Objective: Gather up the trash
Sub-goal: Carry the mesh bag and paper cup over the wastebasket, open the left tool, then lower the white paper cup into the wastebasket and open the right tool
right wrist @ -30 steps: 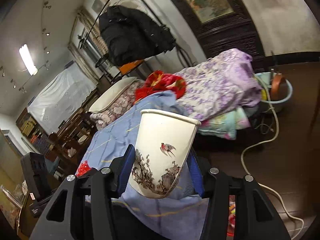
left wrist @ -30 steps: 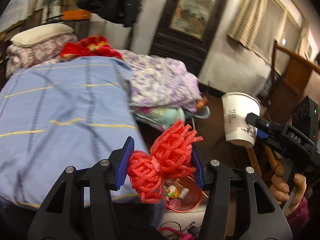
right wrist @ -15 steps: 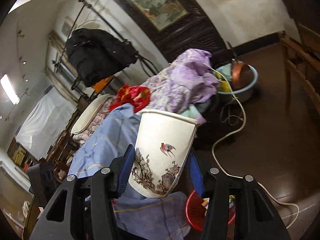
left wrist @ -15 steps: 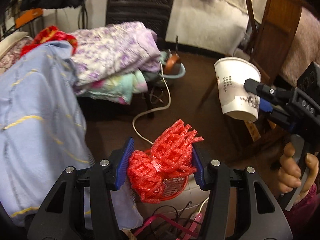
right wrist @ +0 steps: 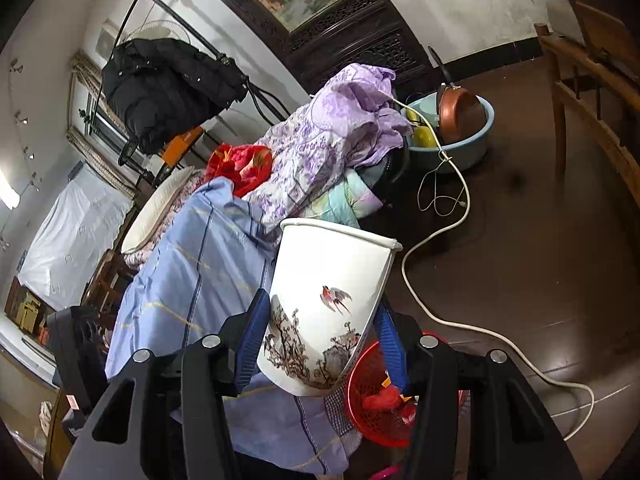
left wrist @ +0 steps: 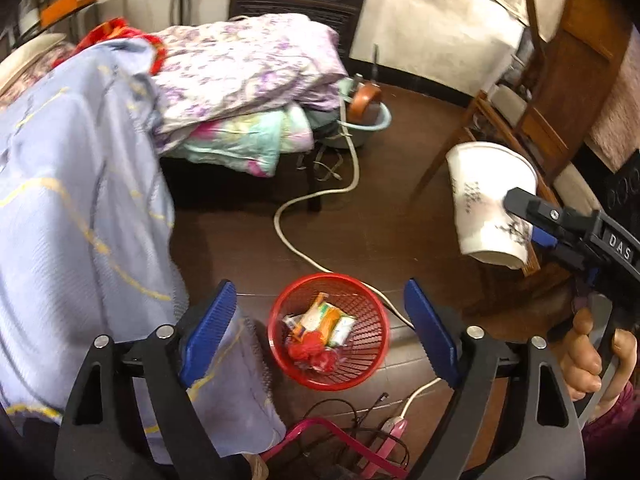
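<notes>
Jaws wide above red basket (left wrist: 329, 330), wrappers inside.

We see our left gripper (left wrist: 320, 330) spread wide above the red mesh basket (left wrist: 362, 372), red foam netting (left wrist: 306, 350) inside; our right gripper (left wrist: 532, 220) grips a paper cup (left wrist: 482, 208)

Dark brown floor (left wrist: 420, 152): red mesh basket (left wrist: 362, 364) directly below the left gripper (left wrist: 320, 326), holding wrappers; white cable (left wrist: 304, 208) snaking ahead of it; light-blue basin (right wrist: 476, 144) farther ahead; wooden chair (left wrist: 532, 120) to the right; pink power strip (left wrist: 390, 430) beneath.
</notes>
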`<state>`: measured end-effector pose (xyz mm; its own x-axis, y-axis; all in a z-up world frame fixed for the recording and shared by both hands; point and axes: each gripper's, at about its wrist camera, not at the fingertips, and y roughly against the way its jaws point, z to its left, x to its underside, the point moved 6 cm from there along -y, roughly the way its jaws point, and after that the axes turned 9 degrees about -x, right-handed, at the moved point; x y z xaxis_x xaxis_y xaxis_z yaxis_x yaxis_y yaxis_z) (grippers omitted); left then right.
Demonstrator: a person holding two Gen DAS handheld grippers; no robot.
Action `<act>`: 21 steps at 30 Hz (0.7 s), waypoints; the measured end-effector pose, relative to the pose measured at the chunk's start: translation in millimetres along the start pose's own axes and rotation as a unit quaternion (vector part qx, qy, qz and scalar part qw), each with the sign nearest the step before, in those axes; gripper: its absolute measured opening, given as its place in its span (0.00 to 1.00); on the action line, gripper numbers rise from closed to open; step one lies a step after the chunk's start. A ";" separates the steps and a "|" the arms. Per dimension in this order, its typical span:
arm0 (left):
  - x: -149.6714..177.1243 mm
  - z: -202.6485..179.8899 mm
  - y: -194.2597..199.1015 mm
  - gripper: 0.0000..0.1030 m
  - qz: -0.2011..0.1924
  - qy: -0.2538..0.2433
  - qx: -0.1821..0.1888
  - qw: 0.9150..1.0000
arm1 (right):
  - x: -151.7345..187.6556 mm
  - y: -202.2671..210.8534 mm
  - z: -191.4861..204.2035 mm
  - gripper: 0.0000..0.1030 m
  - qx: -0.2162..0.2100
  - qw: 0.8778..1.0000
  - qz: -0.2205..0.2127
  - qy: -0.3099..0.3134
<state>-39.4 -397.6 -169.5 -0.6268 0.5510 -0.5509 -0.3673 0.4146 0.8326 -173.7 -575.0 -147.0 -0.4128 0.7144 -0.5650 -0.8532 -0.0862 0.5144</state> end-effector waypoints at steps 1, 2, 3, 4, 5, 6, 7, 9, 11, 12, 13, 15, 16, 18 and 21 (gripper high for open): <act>3.2 5.6 2.2 0.83 -0.002 0.004 -0.009 1.000 | 1.5 -1.3 2.6 0.50 0.002 1.000 0.002 0.005; 7.7 11.8 4.2 0.83 -0.005 0.007 -0.017 1.000 | 2.4 -2.0 4.6 0.50 0.004 1.000 0.003 0.008; 10.5 12.8 6.1 0.83 -0.006 0.006 -0.016 1.000 | 3.6 -3.4 6.8 0.50 0.005 1.000 0.005 0.012; 14.1 12.8 8.5 0.83 -0.008 0.001 -0.018 1.000 | 5.0 -3.7 8.8 0.50 0.007 1.000 0.007 0.015; 18.0 13.1 11.1 0.84 -0.013 -0.004 -0.031 0.999 | 6.9 -5.0 10.9 0.50 0.009 1.000 0.011 0.020; 21.5 12.4 13.4 0.85 -0.017 -0.010 -0.042 0.999 | 8.9 -6.1 13.2 0.51 0.013 0.999 0.014 0.027; 25.6 10.6 15.0 0.86 -0.020 -0.018 -0.051 0.998 | 10.7 -7.0 15.8 0.51 0.019 0.999 0.019 0.034; 34.2 5.0 16.5 0.87 -0.024 -0.035 -0.059 0.997 | 14.3 -8.5 19.8 0.51 0.027 0.998 0.027 0.046; 40.8 0.0 15.6 0.88 -0.025 -0.046 -0.062 0.997 | 16.8 -9.5 21.6 0.51 0.033 0.997 0.036 0.057; 44.8 -2.6 14.7 0.88 -0.025 -0.053 -0.063 0.996 | 19.0 -10.0 22.8 0.51 0.036 0.997 0.041 0.062; 48.0 -4.4 13.7 0.88 -0.027 -0.060 -0.065 0.996 | 20.6 -9.9 23.2 0.51 0.038 0.996 0.044 0.065; 54.2 -6.6 11.5 0.88 -0.029 -0.074 -0.077 0.994 | 25.2 -11.1 24.5 0.51 0.045 0.995 0.053 0.074; 55.6 -7.4 11.0 0.88 -0.030 -0.078 -0.080 0.993 | 28.7 -12.7 24.4 0.51 0.051 0.994 0.060 0.080; 56.8 -8.2 10.2 0.88 -0.030 -0.083 -0.079 0.993 | 33.1 -15.5 22.4 0.51 0.057 0.992 0.068 0.085; 58.4 -4.9 7.8 0.90 -0.027 -0.079 -0.078 0.993 | 42.8 -24.3 13.7 0.51 0.075 0.990 0.083 0.086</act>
<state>-82.3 -365.7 -194.9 -0.4931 0.6425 -0.5865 -0.5073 0.3353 0.7939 -166.2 -532.8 -174.9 -0.6025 0.5698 -0.5588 -0.7172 -0.0795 0.6923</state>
